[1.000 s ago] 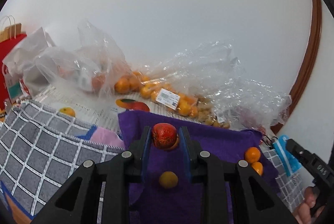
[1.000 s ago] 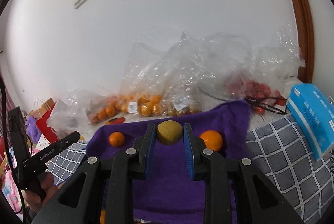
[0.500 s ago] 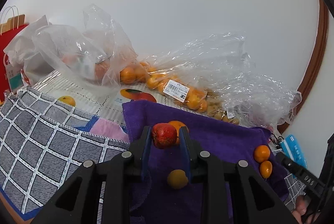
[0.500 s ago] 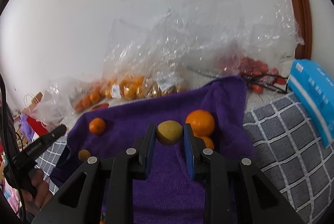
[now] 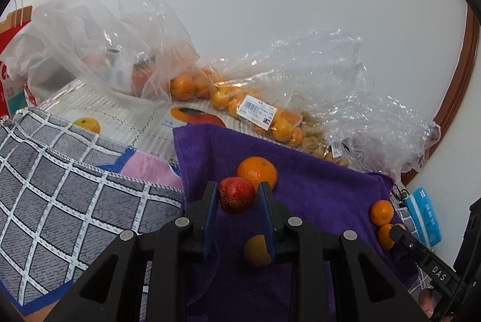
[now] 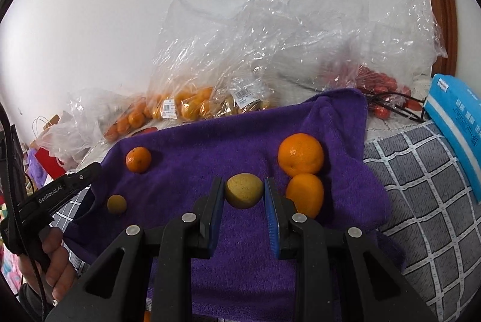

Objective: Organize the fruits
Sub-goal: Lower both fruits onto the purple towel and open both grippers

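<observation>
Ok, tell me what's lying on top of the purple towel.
On the purple towel: three oranges and a small yellow fruit. The gripper hides whatever lies nearer.

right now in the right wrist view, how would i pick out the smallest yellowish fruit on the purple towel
Find the purple towel spread in the middle. Near its left edge, below a small orange, lies the small yellowish fruit. It is duller and smaller than the oranges, and lies free.

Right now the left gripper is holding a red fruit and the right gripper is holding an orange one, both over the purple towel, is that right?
Not quite. The right gripper is shut on a yellow-green fruit, not an orange one, as the right wrist view shows. The rest stands: the left gripper holds the red fruit, and both are over the purple towel.
</observation>
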A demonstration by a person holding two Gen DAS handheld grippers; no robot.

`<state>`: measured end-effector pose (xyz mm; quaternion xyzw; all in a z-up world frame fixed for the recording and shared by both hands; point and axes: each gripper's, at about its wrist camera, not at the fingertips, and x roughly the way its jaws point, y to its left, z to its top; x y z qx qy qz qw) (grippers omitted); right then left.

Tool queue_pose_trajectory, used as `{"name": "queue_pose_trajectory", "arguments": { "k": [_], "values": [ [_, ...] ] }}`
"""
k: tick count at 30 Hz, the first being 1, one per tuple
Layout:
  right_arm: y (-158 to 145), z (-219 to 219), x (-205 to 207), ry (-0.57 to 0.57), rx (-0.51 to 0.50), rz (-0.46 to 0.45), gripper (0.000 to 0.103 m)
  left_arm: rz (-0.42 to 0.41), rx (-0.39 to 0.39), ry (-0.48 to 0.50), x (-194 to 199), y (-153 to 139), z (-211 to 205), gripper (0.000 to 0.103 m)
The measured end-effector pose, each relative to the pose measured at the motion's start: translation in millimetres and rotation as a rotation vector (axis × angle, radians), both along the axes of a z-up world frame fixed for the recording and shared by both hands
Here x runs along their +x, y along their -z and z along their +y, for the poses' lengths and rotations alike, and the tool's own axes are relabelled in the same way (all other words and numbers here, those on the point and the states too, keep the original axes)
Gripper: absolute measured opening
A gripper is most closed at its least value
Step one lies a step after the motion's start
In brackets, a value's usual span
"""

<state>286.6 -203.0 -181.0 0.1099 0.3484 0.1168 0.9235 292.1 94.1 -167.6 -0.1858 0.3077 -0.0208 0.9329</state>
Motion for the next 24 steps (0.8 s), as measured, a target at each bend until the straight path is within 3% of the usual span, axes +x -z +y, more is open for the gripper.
{"name": "queue_pose_trajectory", "arguments": {
  "k": [12, 24],
  "values": [
    [6, 10, 4, -0.006, -0.052, 0.034, 0.026, 0.065, -0.037, 0.025, 9, 11, 0, 0.026],
    [10, 11, 10, -0.003, -0.068, 0.067, 0.026, 0.071, 0.025, 0.027, 8, 10, -8, 0.026]
  ]
}}
